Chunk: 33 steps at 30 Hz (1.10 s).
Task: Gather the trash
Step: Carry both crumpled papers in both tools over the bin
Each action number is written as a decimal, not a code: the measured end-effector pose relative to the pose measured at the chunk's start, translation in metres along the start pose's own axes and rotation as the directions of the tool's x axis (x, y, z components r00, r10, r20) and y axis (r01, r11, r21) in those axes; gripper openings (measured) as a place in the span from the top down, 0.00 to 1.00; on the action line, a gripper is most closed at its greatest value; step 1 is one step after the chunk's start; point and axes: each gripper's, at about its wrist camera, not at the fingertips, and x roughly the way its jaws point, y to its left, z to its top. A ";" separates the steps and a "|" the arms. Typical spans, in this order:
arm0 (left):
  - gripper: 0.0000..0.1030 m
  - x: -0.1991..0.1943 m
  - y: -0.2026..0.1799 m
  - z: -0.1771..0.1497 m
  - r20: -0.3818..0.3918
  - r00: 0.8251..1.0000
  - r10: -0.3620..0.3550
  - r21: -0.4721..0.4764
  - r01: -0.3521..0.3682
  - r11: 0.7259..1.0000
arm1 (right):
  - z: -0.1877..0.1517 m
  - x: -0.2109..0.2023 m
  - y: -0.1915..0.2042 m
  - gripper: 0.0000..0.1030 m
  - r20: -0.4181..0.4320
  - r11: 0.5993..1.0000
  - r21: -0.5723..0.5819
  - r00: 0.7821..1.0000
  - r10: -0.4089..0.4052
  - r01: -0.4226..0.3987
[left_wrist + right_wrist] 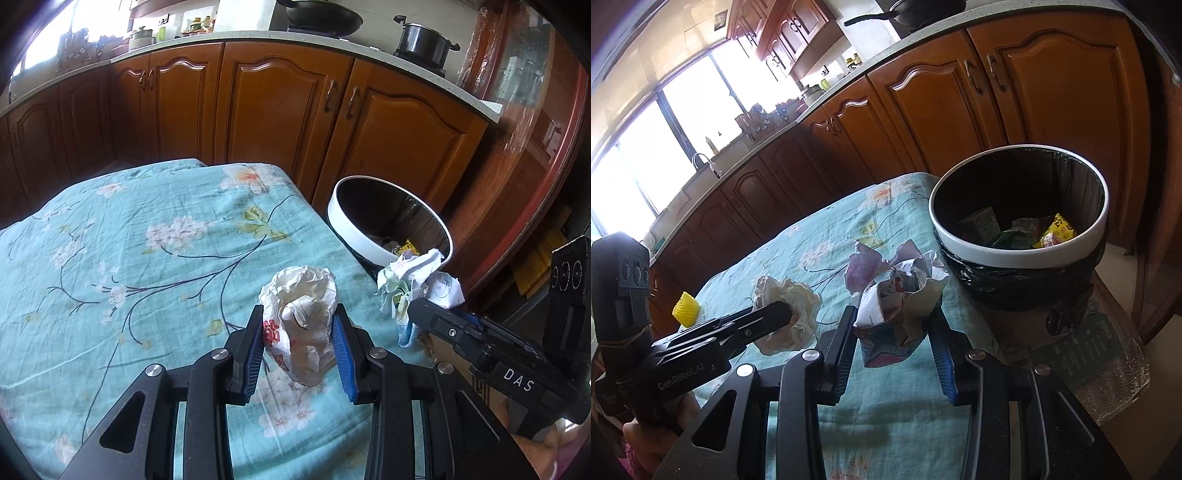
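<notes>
The bin (1019,254) stands off the tabletop's (110,236) far right edge, nearest the right gripper (894,332), whose fingers clamp printed paper (897,295); the left gripper (299,332) clamps a white wad (303,317).

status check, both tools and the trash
Left tool shut on white wad. Right tool shut on printed paper wad. Bin close ahead, path clear.

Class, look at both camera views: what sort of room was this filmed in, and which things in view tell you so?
Almost certainly a home kitchen. Wooden cabinets run under a countertop holding a black pot on a stove, and a sink tap stands by the window.
</notes>
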 end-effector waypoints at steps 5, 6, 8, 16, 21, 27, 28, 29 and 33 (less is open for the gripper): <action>0.67 0.008 -0.010 0.008 0.001 1.000 -0.008 0.019 0.008 1.000 | 0.006 -0.006 -0.013 0.62 0.016 1.000 0.011 1.000 -0.022 0.022; 0.67 0.009 -0.012 0.009 0.002 1.000 -0.010 0.021 0.010 1.000 | 0.007 -0.007 -0.016 0.62 0.019 1.000 0.014 0.999 -0.028 0.027; 0.67 0.012 -0.015 0.012 0.002 1.000 -0.012 0.026 0.012 1.000 | 0.009 -0.010 -0.022 0.62 0.024 0.999 0.019 0.999 -0.036 0.036; 0.67 0.024 -0.029 0.021 -0.002 1.000 -0.017 0.049 0.017 0.999 | 0.018 -0.018 -0.039 0.62 0.044 0.997 0.036 0.997 -0.065 0.063; 0.67 0.033 -0.038 0.029 -0.004 1.000 -0.021 0.065 0.022 0.998 | 0.022 -0.021 -0.049 0.62 0.054 0.996 0.044 0.995 -0.080 0.078; 0.67 0.046 -0.048 0.039 -0.008 1.000 -0.026 0.081 0.027 0.996 | 0.028 -0.022 -0.056 0.62 0.061 0.994 0.048 0.993 -0.101 0.098; 0.67 0.048 -0.050 0.041 -0.008 1.000 -0.027 0.083 0.027 0.996 | 0.029 -0.022 -0.057 0.62 0.062 0.994 0.049 0.993 -0.103 0.100; 0.67 0.050 -0.051 0.043 -0.008 1.000 -0.027 0.087 0.028 0.996 | 0.031 -0.022 -0.059 0.62 0.063 0.994 0.049 0.992 -0.106 0.103; 0.67 0.059 -0.057 0.050 -0.008 1.000 -0.030 0.097 0.031 0.995 | 0.036 -0.022 -0.063 0.62 0.068 0.992 0.049 0.991 -0.118 0.115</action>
